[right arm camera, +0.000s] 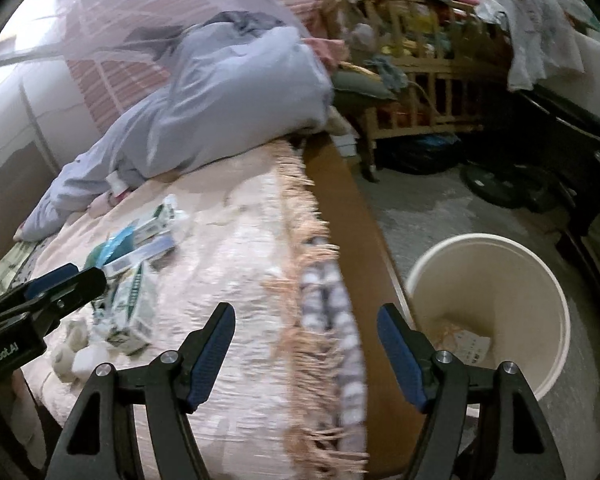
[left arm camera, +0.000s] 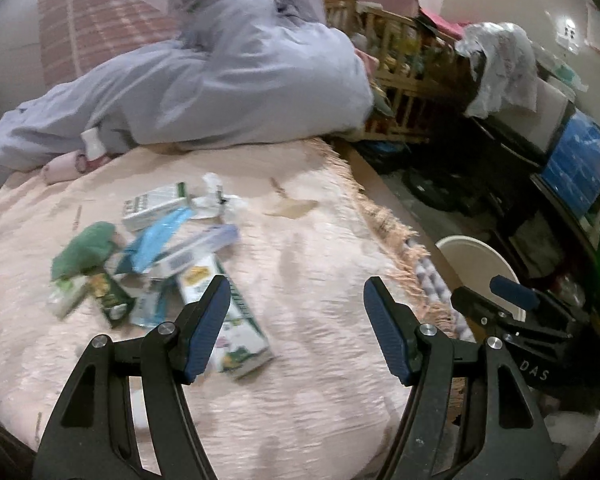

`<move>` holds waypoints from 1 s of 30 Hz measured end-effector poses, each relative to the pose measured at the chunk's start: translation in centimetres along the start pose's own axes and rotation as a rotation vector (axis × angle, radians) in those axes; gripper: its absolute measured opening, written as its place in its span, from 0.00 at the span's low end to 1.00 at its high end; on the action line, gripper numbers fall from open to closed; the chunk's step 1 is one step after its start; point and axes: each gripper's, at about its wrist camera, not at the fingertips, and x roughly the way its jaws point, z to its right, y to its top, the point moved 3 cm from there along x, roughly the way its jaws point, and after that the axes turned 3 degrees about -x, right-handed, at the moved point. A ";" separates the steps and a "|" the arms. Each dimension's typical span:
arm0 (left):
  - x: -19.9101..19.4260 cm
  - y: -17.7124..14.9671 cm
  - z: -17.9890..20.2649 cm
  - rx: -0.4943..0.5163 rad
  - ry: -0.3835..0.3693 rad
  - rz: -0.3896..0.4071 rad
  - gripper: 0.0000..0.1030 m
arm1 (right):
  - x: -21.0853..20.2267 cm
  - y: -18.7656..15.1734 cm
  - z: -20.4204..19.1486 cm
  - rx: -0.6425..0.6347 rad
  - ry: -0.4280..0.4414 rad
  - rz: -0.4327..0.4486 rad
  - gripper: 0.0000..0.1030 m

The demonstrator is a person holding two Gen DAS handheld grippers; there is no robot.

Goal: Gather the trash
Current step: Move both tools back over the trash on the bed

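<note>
Bed [left arm camera: 308,280] under both my grippers, bin [right arm camera: 548,292] just right of the right gripper [right arm camera: 306,356], a few scraps inside. Trash pile [left arm camera: 160,256] lies ahead-left of the left gripper [left arm camera: 296,328], nearer that one. Long carton [left arm camera: 240,320] runs lengthwise past its left finger [left arm camera: 206,332]. Both sets of fingers spread, pinching nothing.

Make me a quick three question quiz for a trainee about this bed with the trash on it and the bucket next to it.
1. True or false: the left gripper is holding a carton.
2. Where does the white bucket stand? A) on the bed B) on the floor beside the bed C) on the wooden crib
3. Fill in: the pile of cartons and wrappers lies on the pink ____.

Key:
1. False; its jaws stand open with nothing between them, as do the right gripper's.
2. B
3. Bedspread; a few scraps already lie in the bucket.
</note>
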 end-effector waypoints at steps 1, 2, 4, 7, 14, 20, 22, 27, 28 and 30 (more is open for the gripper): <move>-0.2 0.0 -0.4 -0.005 0.005 0.004 0.66 | 0.0 0.0 -0.6 -0.007 0.005 0.002 0.69; -0.4 0.1 -0.8 -0.009 0.011 0.007 0.66 | -0.1 0.1 -1.2 -0.014 0.010 0.004 0.69; -0.8 0.1 -1.8 -0.020 0.024 0.013 0.66 | -0.1 0.3 -2.5 -0.030 0.020 0.008 0.69; -1.3 0.0 -3.0 -0.034 0.043 0.022 0.66 | -0.1 0.4 -4.1 -0.058 0.036 0.006 0.70; -2.2 -0.5 -5.8 -0.055 0.075 0.016 0.66 | 0.2 0.3 -7.2 -0.100 0.075 -0.007 0.71; -2.8 -1.4 -9.9 -0.076 0.109 -0.018 0.66 | 1.0 -0.3 -9.2 -0.124 0.123 -0.043 0.71; -3.0 -1.8 -11.2 -0.082 0.123 -0.031 0.66 | 1.3 -0.6 -10.0 -0.130 0.146 -0.052 0.71; -3.3 -3.0 -14.7 -0.153 0.107 -0.073 0.66 | 2.5 -1.4 -12.0 -0.180 0.180 -0.083 0.71; -3.4 -3.1 -15.3 -0.164 0.106 -0.076 0.66 | 2.7 -1.6 -12.4 -0.186 0.184 -0.091 0.71; -3.7 -3.3 -16.6 -0.188 0.108 -0.086 0.66 | 3.0 -1.9 -12.9 -0.193 0.196 -0.105 0.71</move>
